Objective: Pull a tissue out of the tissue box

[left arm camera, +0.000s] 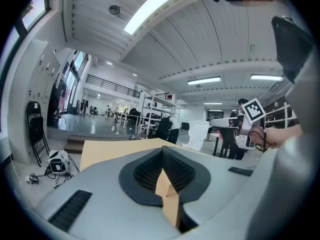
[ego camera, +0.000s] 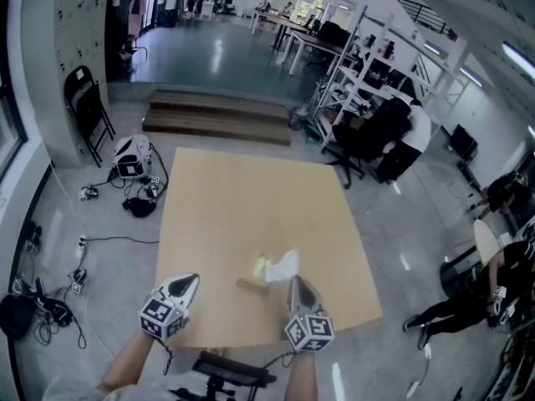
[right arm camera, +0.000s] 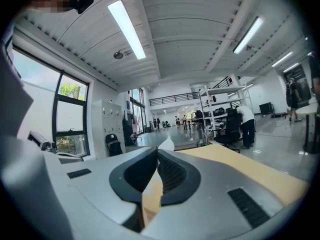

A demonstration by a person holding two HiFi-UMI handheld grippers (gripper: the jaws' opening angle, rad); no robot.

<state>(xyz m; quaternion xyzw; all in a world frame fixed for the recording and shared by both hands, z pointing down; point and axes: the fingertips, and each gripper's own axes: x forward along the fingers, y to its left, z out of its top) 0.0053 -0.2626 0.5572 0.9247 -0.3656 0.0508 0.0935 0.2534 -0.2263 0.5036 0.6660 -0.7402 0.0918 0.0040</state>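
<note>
- Tissue stands white above the tissue box on the near-right part of the desk. Its upper end is pinched in the right claw, whose jaws are pressed together on it. In the right gripper view a white corner pokes out past the tips.
- Left claw hovers over the desk's near edge, well apart from the box and to its left. Its jaws are closed with nothing between them — it steadies nothing.
- Progress, as a judgement: the grasp is made and the sheet is drawn up, so most of the pull looks done. What remains is to carry the tissue clear of the box. Whether its lower end has left the opening cannot be told, as the box is small and blurred in the head view and hidden in both gripper views.
- Box sits unheld near the front edge of the desk — being light, it might lift or slide toward that edge with the sheet.
- Room to move looks generous: apart from the box the desk is bare, a wide stretch runs to its far edge, and the air above is open.
- Off the desk's left side the floor carries cables and a white device, with a folding chair by the wall. Off the right, an office chair and a person stand well apart from the desk.
</note>
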